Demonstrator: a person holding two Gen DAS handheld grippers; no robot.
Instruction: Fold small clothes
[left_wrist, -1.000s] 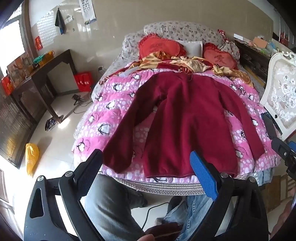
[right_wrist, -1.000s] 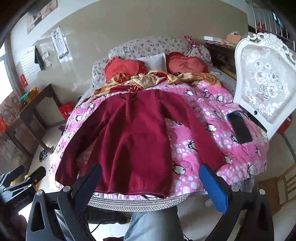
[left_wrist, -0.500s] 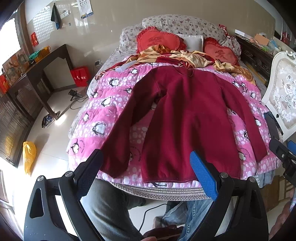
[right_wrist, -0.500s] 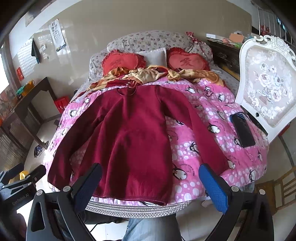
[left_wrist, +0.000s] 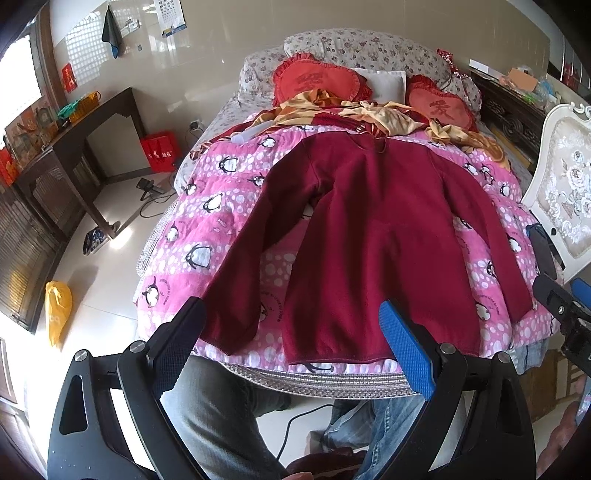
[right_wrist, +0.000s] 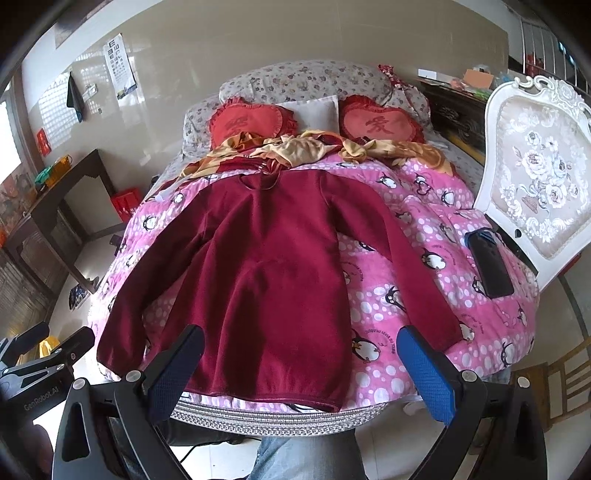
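In the left wrist view the left gripper (left_wrist: 291, 341) gapes wide, empty, below the red top (left_wrist: 369, 240) spread mid-frame on the quilt (left_wrist: 207, 221).

In the right wrist view the right gripper (right_wrist: 301, 363) is equally wide; I'd guess pinching quilt along with the hem could drag everything.

Your left gripper (left_wrist: 291, 343) hangs with its jaws spread wide, nothing between the fingers. Your right gripper (right_wrist: 301, 363) is likewise wide apart and empty. Both point forward, level, side by side.
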